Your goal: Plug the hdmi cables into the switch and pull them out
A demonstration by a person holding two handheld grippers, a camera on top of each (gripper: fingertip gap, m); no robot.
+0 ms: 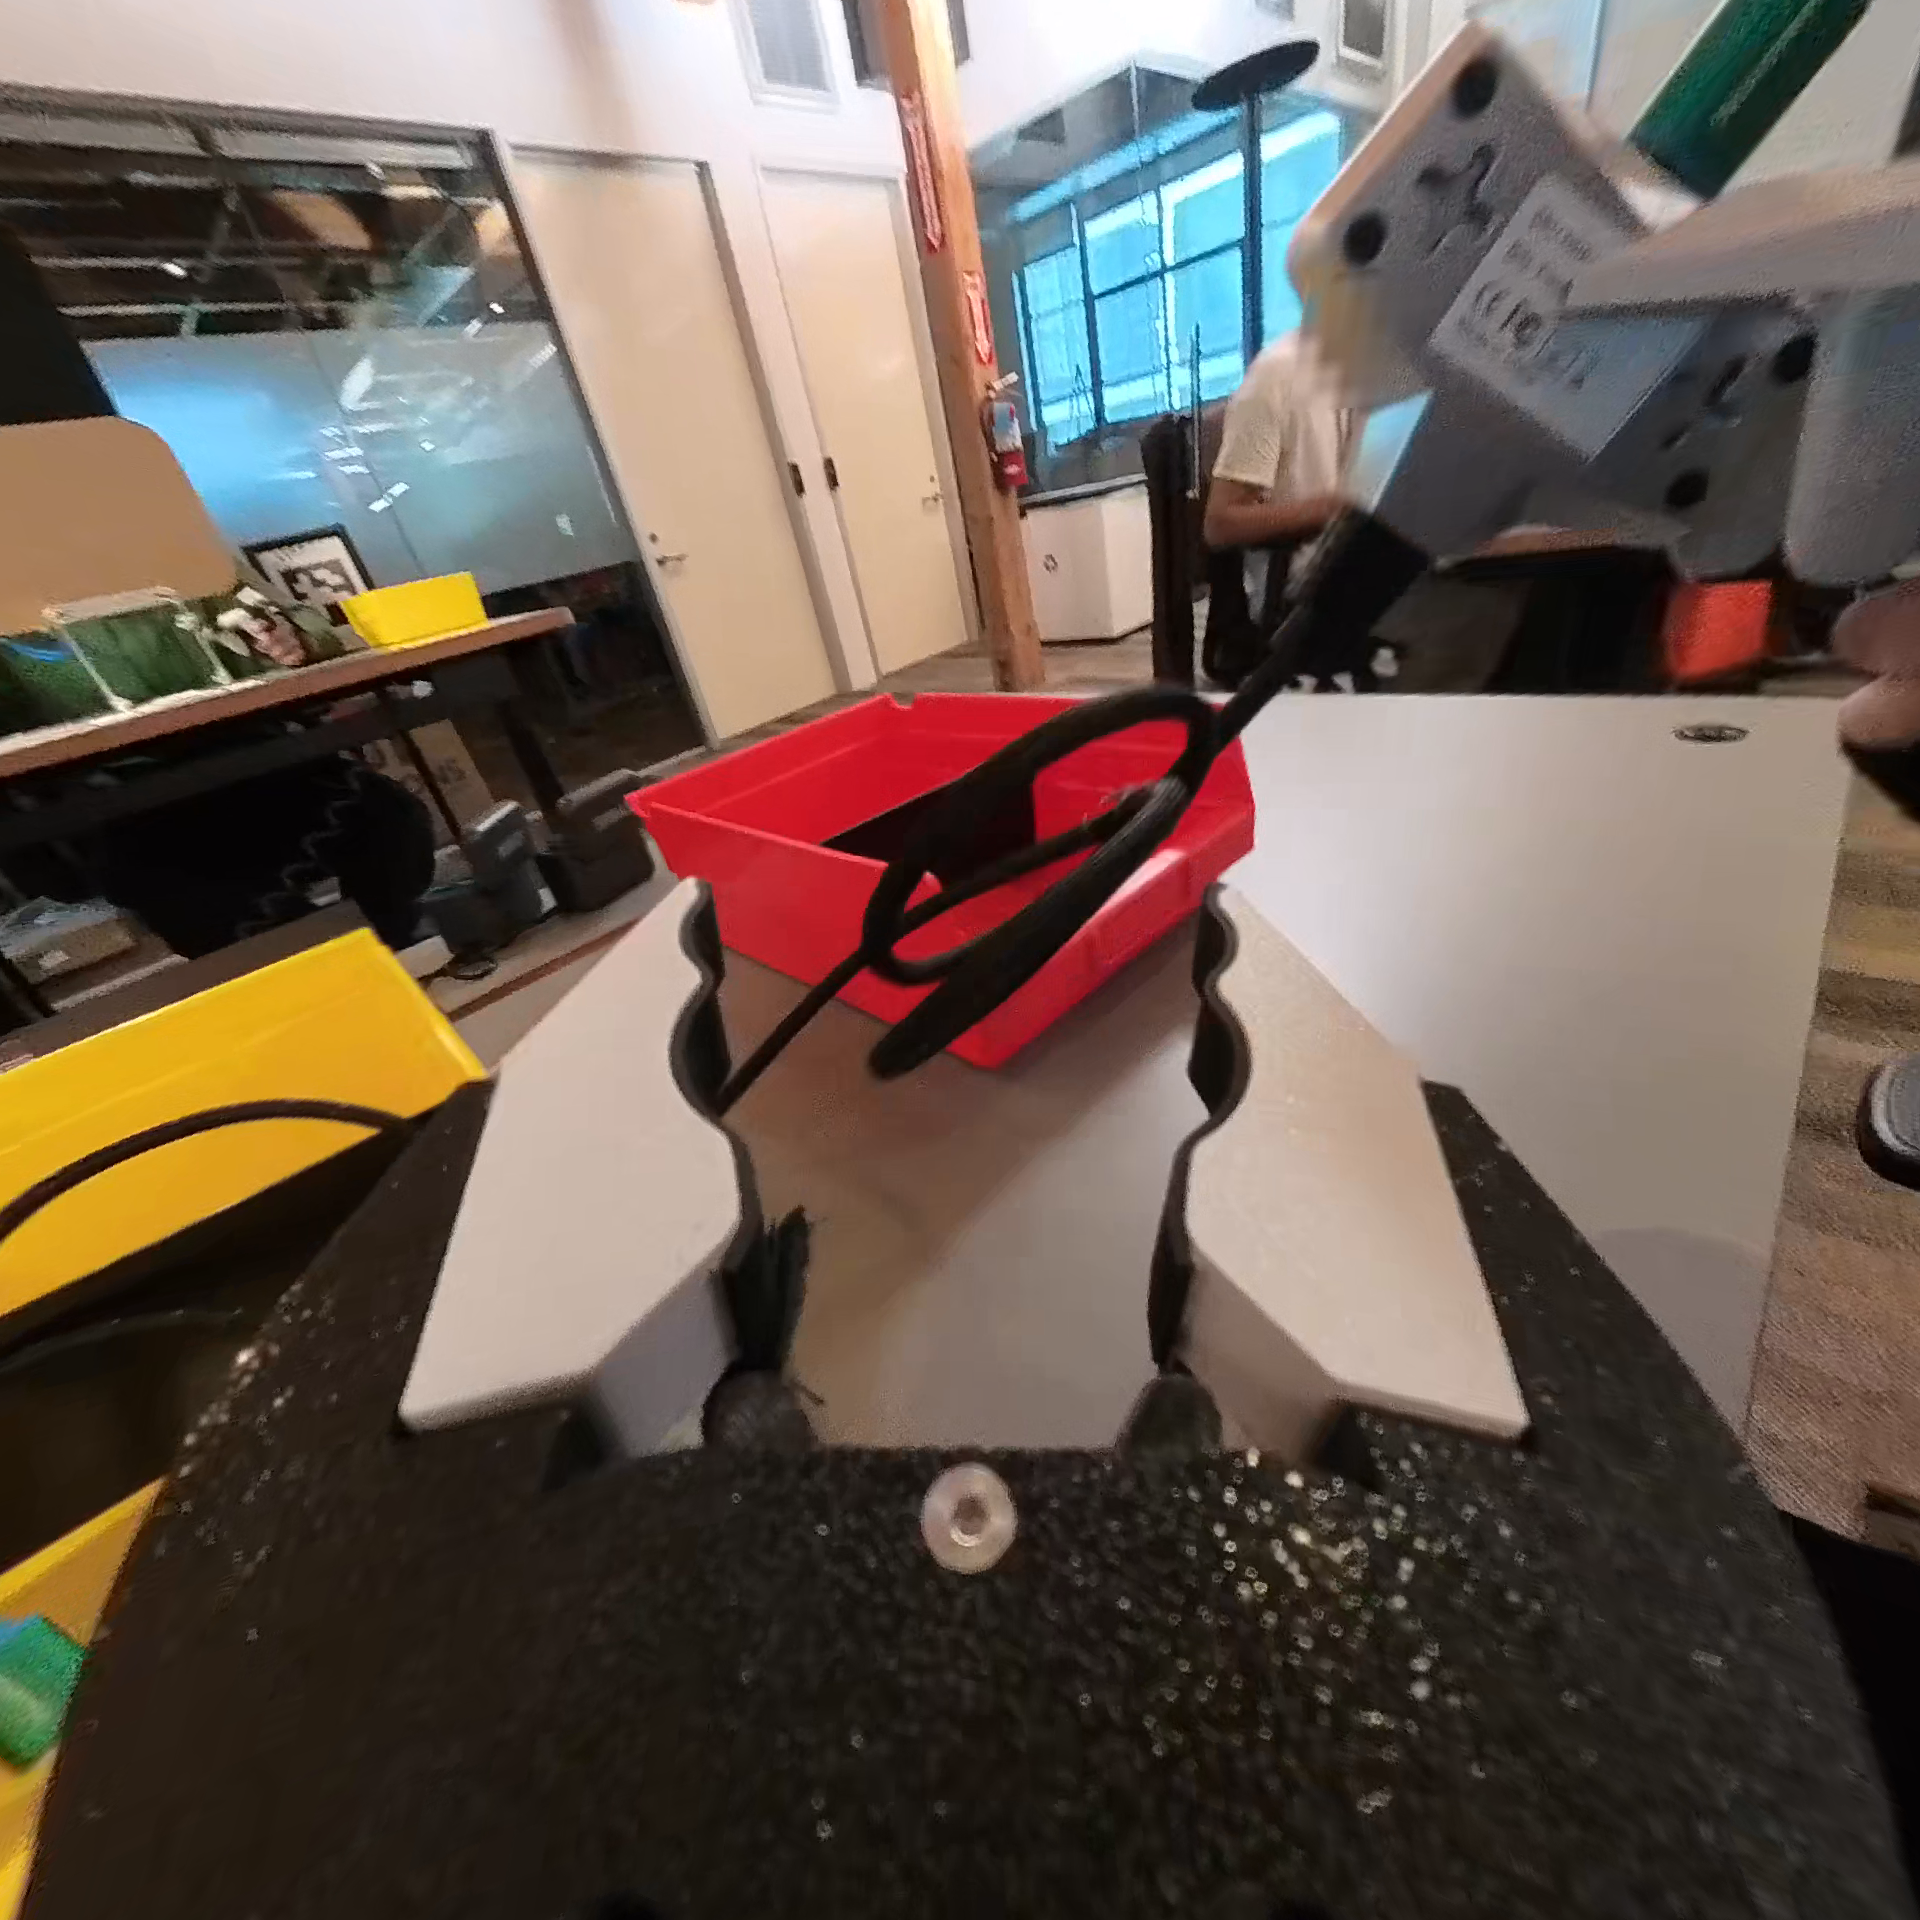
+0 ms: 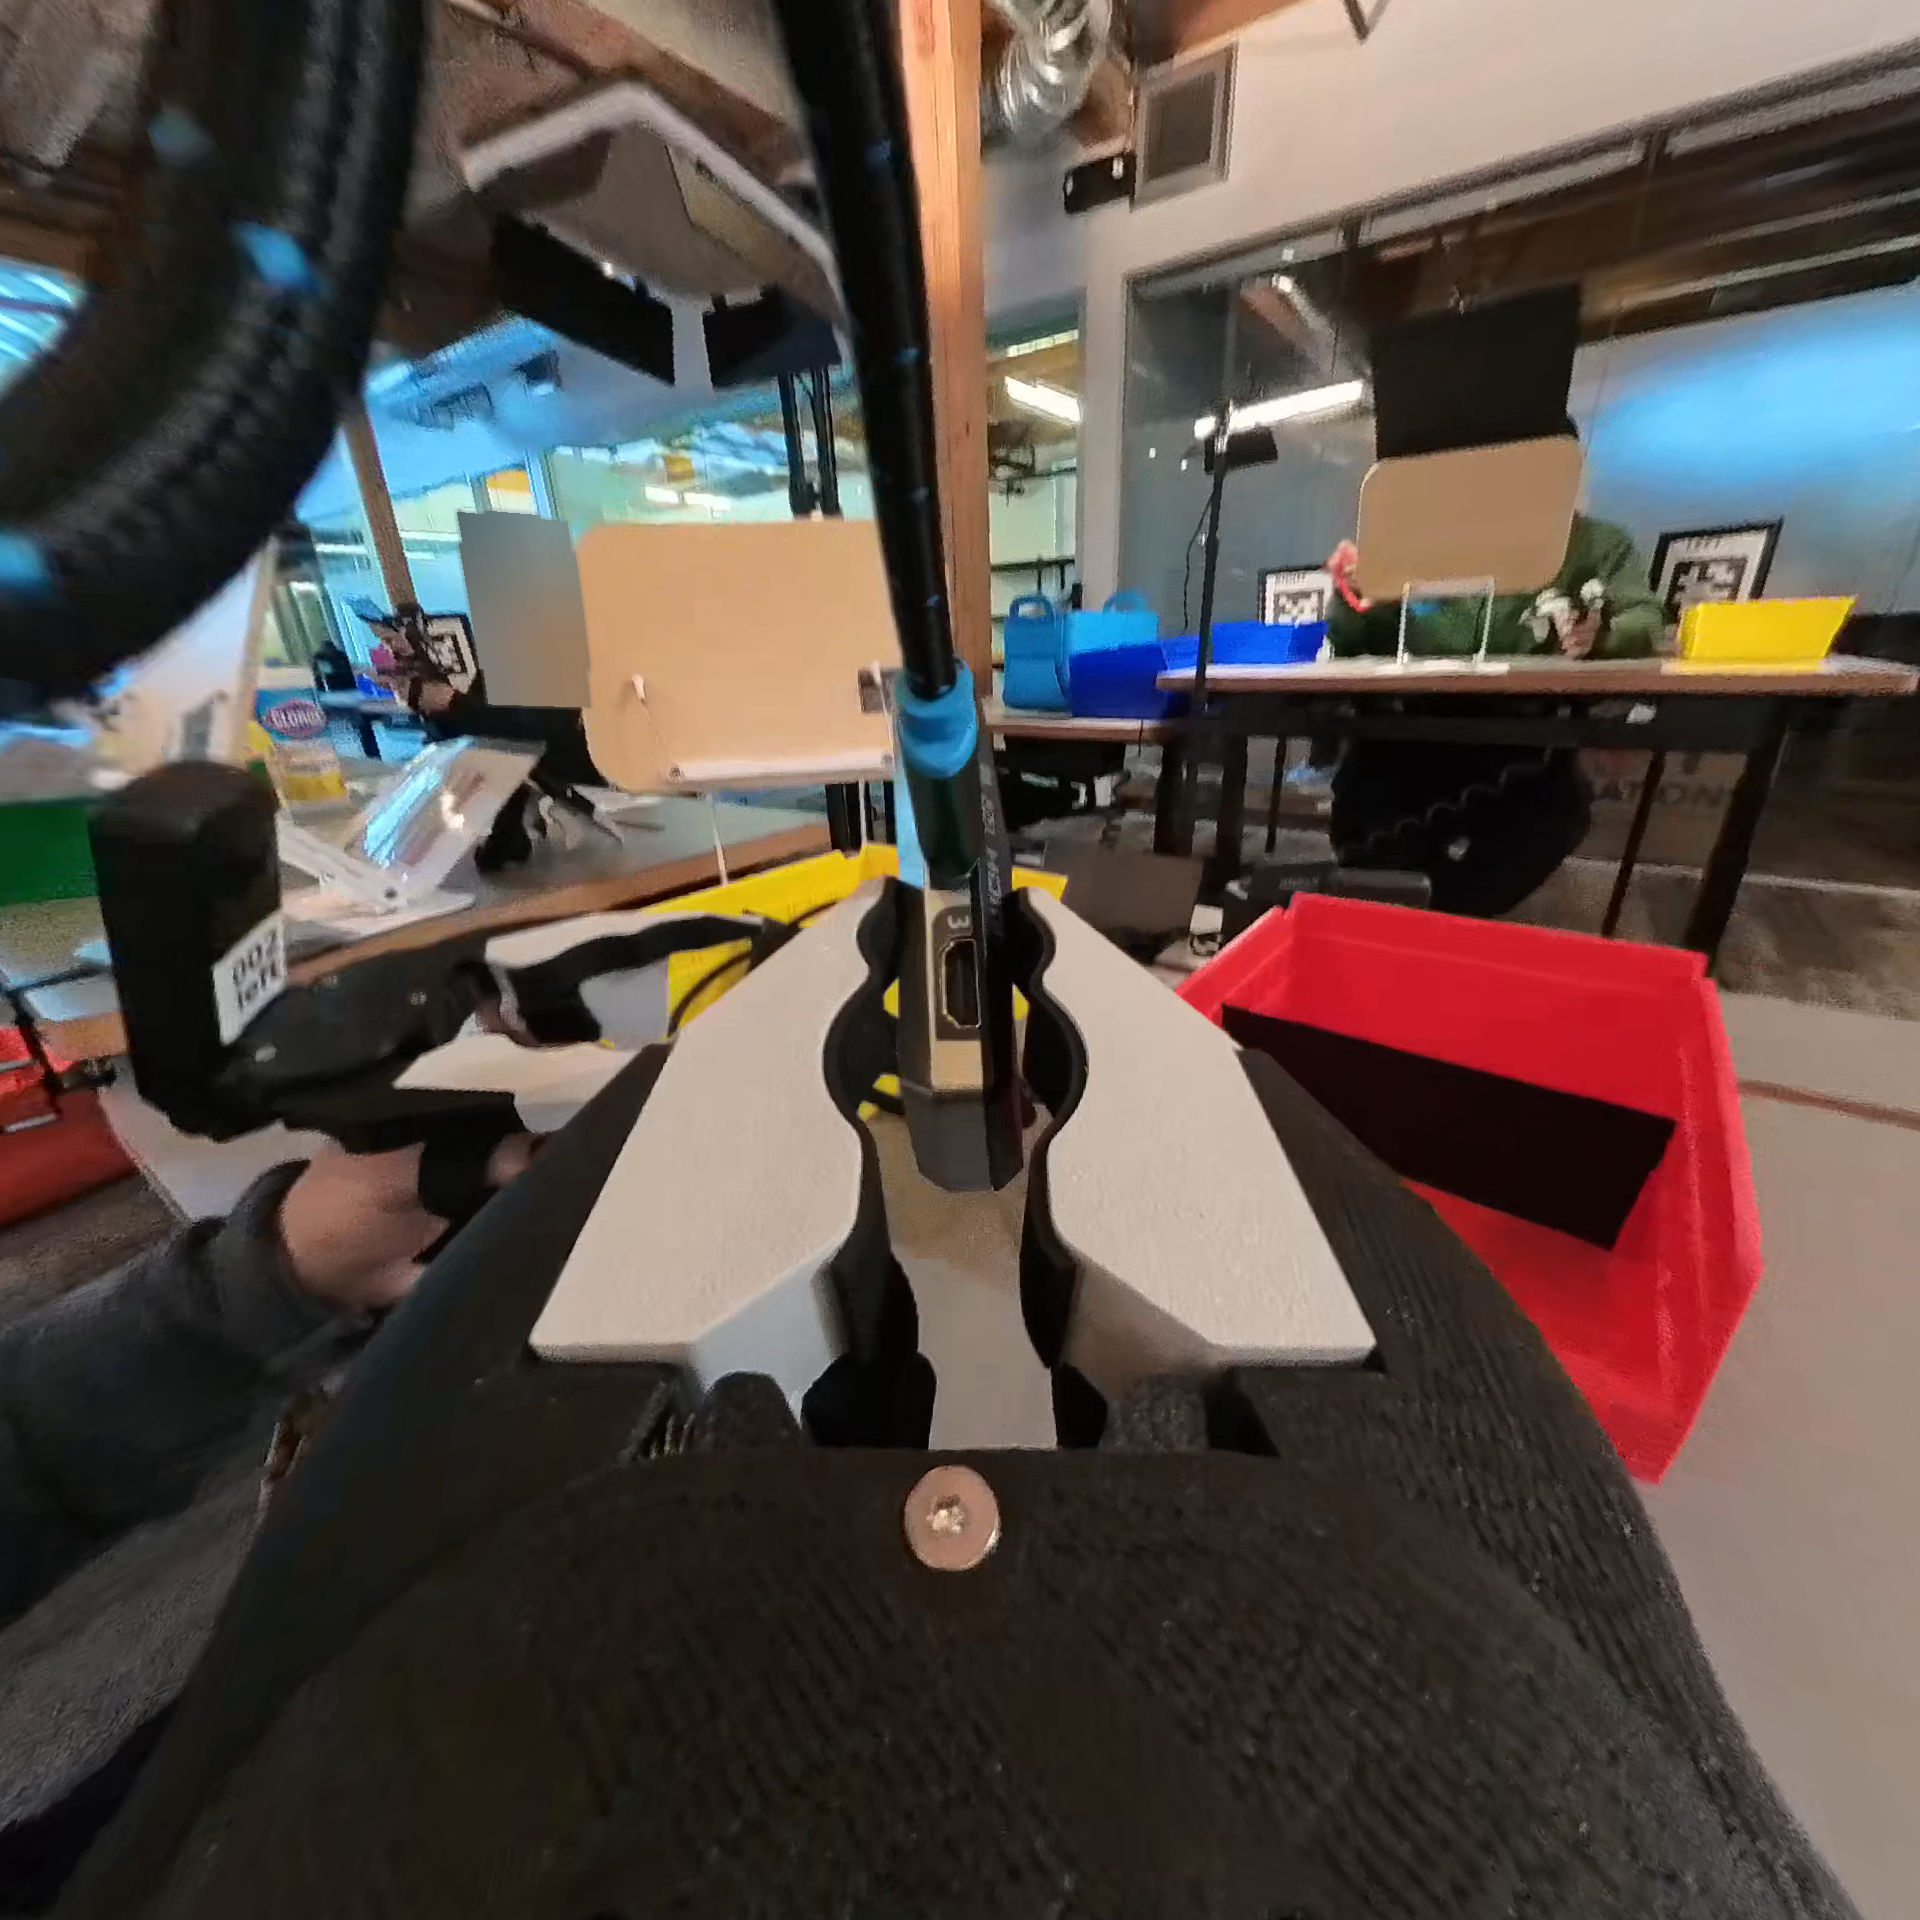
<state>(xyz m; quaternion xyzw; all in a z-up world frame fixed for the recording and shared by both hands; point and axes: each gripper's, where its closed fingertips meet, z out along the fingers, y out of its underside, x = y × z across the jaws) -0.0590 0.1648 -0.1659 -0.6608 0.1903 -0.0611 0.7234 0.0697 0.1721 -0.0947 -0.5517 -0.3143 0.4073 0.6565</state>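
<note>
Our right tool [image 2: 951, 1039] is clamped on the switch [image 2: 956, 1029], which stands on edge between the two grey fingers [image 2: 727, 1174] with an empty port facing the camera. A black cable with a blue collar [image 2: 935, 727] is plugged into the switch's upper end and rises out of the top of the right wrist view; a thick ribbed black hose [image 2: 197, 343] arcs across the upper left corner.

In the left wrist view the same switch [image 1: 1538, 312] is lifted high at the upper right, blurred, its flat grey underside toward us. A thin black cable [image 1: 1060, 831] hangs from its lower end, loops over the red bin [image 1: 810, 883] and runs down to the inner edge of our left tool's [image 1: 956, 997] left finger [image 1: 582, 1174]. That tool's fingers stand apart with nothing clamped between them; whether the cable actually touches the finger we cannot tell.

The red bin sits on the pale surface [image 1: 1538, 935], and a black slab [image 2: 1455, 1122] leans inside it. A yellow bin [image 1: 208, 1091] lies just to the left of our left tool, with a dark cable curving across it. The left tool [image 2: 623, 987] also shows in the right wrist view, held low on the left by a hand [image 2: 353, 1226] in a dark sleeve.
</note>
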